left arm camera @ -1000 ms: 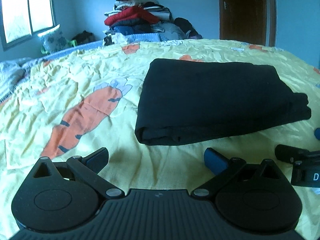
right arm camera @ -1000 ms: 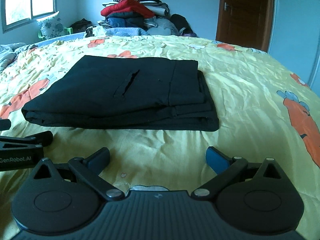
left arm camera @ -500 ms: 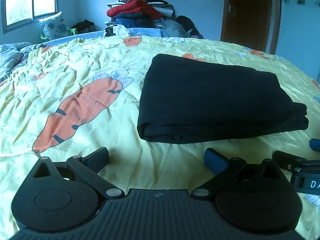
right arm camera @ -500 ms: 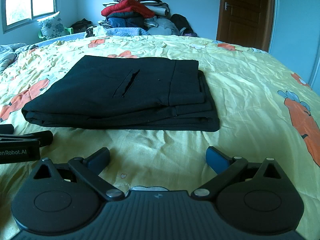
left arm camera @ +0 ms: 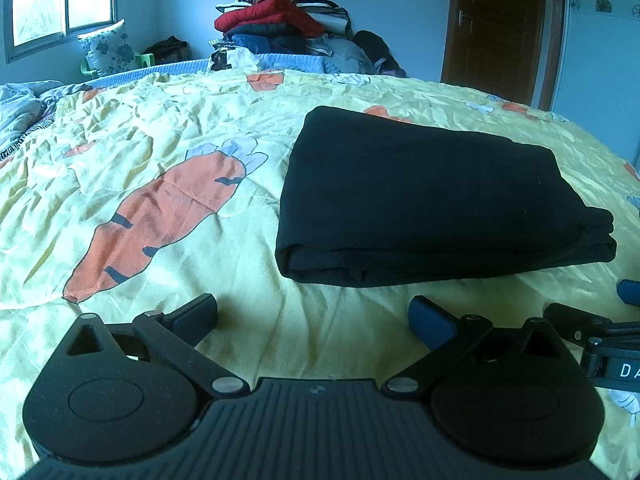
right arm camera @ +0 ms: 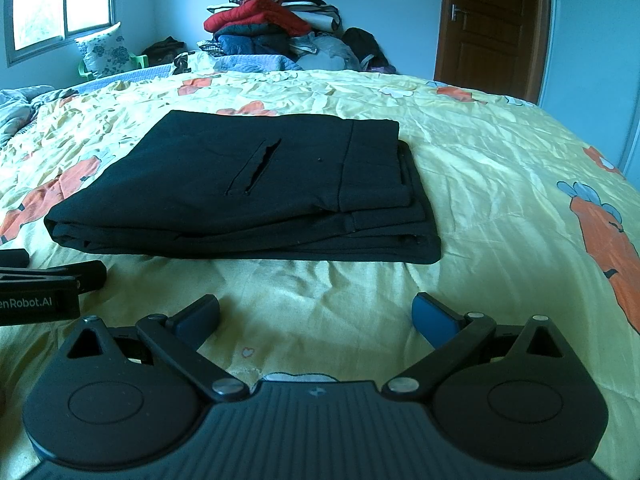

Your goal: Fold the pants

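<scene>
Where pants (right arm camera: pixel 248 188) end, bedspread (right arm camera: pixel 500 184) bare

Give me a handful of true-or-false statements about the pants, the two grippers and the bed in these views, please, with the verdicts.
1. The black pants lie folded in a flat stack on the yellow bedspread. True.
2. The left gripper is clamped on a pant leg. False: its jaws are open and hold nothing.
3. The right gripper is open, short of the pants. True.
4. The door stands wide open. False: it is shut.
5. A clothes pile sits beyond the bed's far edge. True.
</scene>
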`<state>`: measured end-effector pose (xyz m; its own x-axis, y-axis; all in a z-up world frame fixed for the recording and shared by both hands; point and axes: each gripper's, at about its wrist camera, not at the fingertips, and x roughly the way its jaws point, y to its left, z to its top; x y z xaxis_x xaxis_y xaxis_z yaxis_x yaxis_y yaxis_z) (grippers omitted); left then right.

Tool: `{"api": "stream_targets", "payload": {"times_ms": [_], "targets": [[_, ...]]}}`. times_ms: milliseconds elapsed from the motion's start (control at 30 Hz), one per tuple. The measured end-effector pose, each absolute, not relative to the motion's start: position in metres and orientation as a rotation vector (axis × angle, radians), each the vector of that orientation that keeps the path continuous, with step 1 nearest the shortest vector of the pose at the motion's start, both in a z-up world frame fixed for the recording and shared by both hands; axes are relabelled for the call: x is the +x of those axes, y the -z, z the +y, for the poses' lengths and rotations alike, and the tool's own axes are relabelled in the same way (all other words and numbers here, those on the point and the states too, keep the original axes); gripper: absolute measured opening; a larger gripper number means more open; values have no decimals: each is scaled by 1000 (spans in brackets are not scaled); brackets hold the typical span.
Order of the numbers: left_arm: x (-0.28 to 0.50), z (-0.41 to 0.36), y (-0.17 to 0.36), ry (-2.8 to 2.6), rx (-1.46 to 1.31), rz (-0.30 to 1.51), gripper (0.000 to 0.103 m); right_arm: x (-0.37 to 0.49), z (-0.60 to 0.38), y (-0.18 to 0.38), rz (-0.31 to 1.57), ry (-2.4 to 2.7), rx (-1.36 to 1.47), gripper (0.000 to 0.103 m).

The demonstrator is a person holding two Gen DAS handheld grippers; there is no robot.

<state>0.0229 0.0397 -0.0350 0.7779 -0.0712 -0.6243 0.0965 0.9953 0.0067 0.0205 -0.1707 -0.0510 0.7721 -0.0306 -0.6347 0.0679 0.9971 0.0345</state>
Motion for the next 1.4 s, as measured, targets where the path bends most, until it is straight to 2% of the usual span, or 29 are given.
{"api": "stream_targets", "payload": {"times_ms": [1400], "targets": [[18, 37, 35, 69, 29, 674, 103, 20, -171, 51, 686, 53, 57, 103]]}}
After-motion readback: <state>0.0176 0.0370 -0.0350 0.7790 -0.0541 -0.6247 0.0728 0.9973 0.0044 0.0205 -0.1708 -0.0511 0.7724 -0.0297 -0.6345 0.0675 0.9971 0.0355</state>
